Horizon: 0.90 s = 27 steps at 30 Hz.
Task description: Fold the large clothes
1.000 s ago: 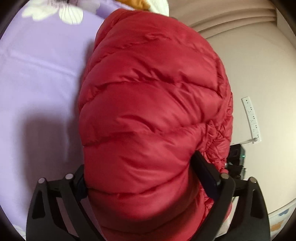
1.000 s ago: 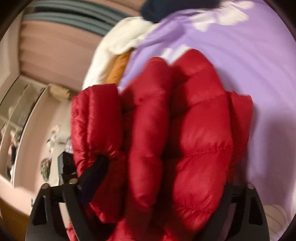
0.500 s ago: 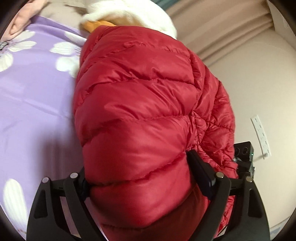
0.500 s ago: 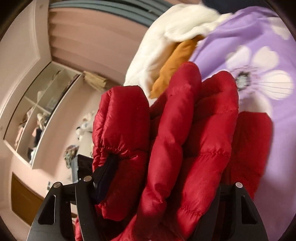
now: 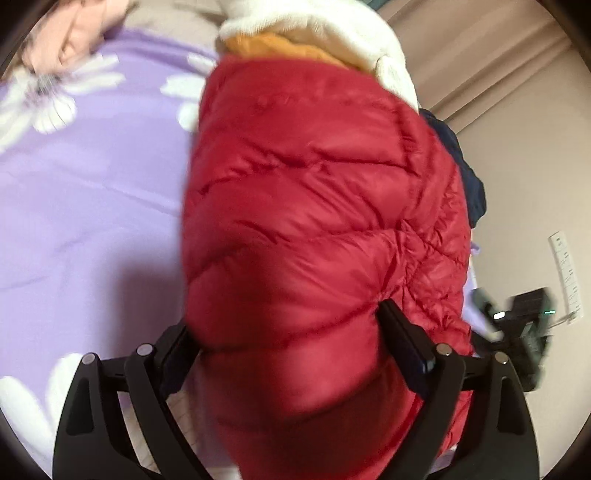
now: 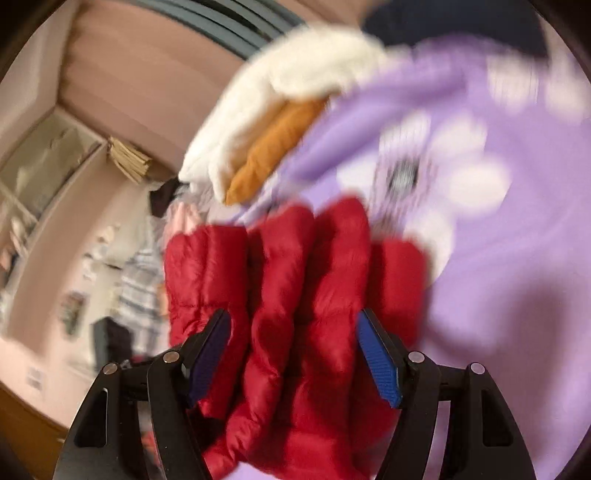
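Since half a second ago both views have swung further over the purple bedspread (image 5: 92,206), and the right view has blurred. One red puffer jacket (image 5: 314,229) fills the left view, hiding the bed beyond it; its lower edge is cut off. Past it lies a pile of white (image 5: 332,33), orange (image 6: 273,151) and navy (image 5: 469,177) clothes. The left gripper (image 5: 284,332) is clamped on a thick fold of the jacket, and the right gripper (image 6: 291,354) squeezes bunched red folds between its blue pads (image 6: 380,365)
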### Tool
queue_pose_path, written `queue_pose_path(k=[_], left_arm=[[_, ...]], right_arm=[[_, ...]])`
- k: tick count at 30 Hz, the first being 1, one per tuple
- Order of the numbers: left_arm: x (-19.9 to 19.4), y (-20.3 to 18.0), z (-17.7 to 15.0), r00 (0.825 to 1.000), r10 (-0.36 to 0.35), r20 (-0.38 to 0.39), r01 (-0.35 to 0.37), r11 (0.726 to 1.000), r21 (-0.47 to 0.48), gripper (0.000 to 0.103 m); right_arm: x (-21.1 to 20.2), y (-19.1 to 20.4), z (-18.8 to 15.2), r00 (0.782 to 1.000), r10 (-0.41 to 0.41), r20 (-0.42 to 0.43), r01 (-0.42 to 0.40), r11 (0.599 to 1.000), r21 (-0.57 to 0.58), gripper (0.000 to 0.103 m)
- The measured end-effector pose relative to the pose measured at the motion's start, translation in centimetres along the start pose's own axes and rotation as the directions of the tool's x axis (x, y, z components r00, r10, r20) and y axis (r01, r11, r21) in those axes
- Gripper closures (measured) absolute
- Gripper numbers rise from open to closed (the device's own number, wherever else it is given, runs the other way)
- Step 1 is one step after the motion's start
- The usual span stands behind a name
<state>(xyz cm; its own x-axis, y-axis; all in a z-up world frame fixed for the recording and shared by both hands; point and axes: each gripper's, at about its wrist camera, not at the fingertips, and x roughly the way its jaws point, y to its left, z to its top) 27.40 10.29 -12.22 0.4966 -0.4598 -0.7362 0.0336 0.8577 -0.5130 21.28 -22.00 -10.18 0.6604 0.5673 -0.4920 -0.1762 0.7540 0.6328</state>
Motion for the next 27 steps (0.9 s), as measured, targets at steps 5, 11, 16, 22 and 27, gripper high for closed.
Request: queue_pose_path(k=[5,11,16,22,27], left_arm=[[-5.0,-1.6,-1.7,0.990,0.068,0.124,-0.081,0.992,0.101,0.013],[-6.4,-3.7,-4.4,0.989,0.079,0.127,-0.109,0.963,0.248,0.043],[-3.6,-3.1,-6.5,0.990,0.123,0.069,-0.139,0.940,0.312,0.054],[-4.7,-3.0,-6.2,0.981,0.163,0.108,-0.188,0.938,0.292,0.026],[-9.0,-5.1,-7.4,0.961,0.196,0.193,-0.247,0.924,0.291,0.012]], right_arm=[[-2.1,7.0,-0.7,0.998,-0.018,0.052,0.032,0.961,-0.274,0.032],[1.2,12.5,-3.7,0.999,0.031,-0.033,-0.043,0.881,-0.472,0.049],[5.3,10.2,-5.3,0.983,-0.119,-0.138,0.038,0.876,-0.481,0.059],[3.1,9.5,-5.8,0.981,-0.144,-0.130,0.070,0.888,-0.455,0.058],[-2.3,12.5,-6.5,0.982,-0.190,-0.018,0.155,0.847,-0.508,0.031]])
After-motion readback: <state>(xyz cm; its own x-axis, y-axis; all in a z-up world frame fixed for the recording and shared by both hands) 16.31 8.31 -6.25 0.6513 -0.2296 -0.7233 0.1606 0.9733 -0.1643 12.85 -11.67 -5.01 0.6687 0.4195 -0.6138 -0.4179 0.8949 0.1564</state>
